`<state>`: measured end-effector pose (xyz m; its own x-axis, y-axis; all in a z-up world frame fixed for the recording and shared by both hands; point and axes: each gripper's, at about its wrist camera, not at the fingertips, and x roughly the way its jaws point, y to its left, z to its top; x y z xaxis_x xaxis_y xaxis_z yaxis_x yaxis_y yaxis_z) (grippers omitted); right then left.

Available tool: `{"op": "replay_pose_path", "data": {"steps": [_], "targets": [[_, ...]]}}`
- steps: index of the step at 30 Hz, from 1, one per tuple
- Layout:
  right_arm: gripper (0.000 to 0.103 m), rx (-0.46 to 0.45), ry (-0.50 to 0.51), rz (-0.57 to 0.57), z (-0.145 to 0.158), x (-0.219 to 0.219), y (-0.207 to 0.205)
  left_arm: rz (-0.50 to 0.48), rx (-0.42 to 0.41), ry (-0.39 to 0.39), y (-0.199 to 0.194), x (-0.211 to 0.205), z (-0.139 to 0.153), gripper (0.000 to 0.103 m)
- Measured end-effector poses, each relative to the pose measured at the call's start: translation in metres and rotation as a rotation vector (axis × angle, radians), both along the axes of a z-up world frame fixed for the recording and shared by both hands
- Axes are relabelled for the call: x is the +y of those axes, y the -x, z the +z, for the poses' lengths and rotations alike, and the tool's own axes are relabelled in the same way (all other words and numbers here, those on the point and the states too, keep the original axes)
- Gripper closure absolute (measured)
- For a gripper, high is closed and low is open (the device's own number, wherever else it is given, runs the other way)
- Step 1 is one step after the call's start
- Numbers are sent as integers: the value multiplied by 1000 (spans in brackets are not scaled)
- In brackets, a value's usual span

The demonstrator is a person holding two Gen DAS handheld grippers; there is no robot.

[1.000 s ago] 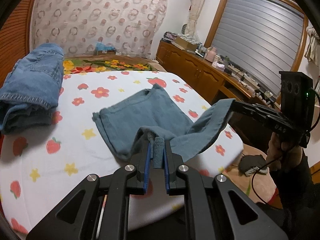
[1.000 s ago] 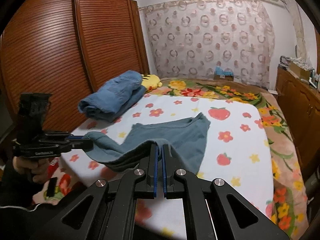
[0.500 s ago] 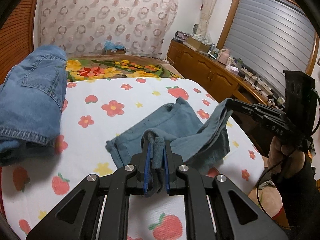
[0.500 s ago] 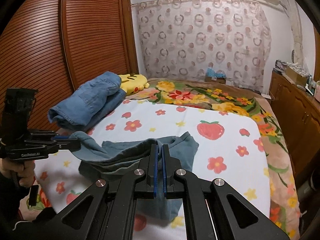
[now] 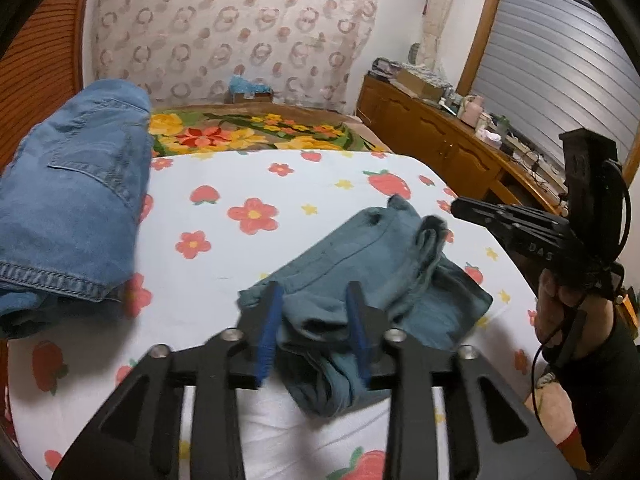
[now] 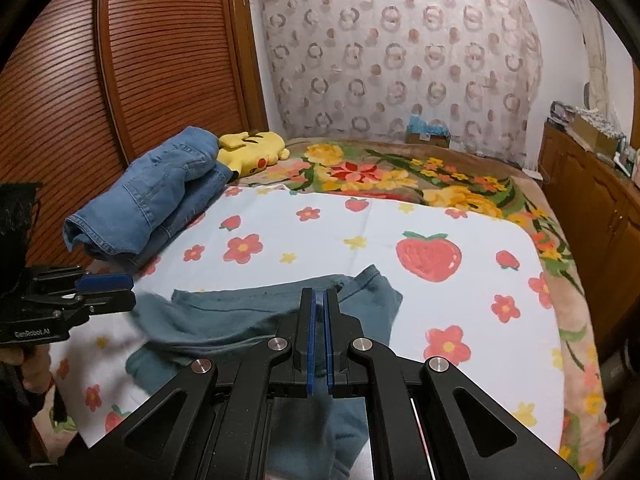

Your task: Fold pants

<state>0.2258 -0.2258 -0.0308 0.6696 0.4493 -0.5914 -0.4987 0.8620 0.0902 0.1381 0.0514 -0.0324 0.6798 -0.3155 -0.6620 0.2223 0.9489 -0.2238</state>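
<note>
Left wrist: left gripper (image 5: pixel 314 326) fingers spread, one pair of teal pants (image 5: pixel 372 276) bunched between them on the bed sheet (image 5: pixel 224 184) — long axis toward far right.

Right wrist: right gripper (image 6: pixel 319 338) fingers pressed together, pinching pants (image 6: pixel 240 320) fabric — two folded jeans (image 6: pixel 148 196) stacked far left.

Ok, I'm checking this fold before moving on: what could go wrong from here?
The teal-grey fabric pants lie bunched, so creases may set crooked. The open left gripper straddles a fabric ridge; withdrawing could snag it and undo the fold. Their near end sits by the front edge of the white strawberry-print sheet and might slide off.
</note>
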Motion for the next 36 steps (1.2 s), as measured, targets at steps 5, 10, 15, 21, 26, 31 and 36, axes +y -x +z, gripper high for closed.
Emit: {"op": "replay_pose_path", "data": {"steps": [5, 10, 15, 21, 26, 31, 36], "targets": [[92, 8, -32, -2, 3, -12, 11, 2, -19, -1, 13, 4, -1, 55], [75, 45, -3, 15, -11, -21, 29, -15, 1, 1, 22, 2, -13, 55], [75, 95, 21, 38, -28, -29, 47, -52, 26, -16, 29, -10, -28, 57], [75, 142, 29, 44, -41, -35, 54, -101, 41, -45, 38, -25, -39, 66], [76, 167, 13, 66, -41, -37, 54, -93, 57, -65, 35, -27, -46, 86], [97, 138, -9, 82, -33, -45, 58, -92, 2, -62, 47, -23, -35, 98], [99, 98, -44, 39, -22, -62, 68, -70, -22, -29, 62, -8, -21, 98]]}}
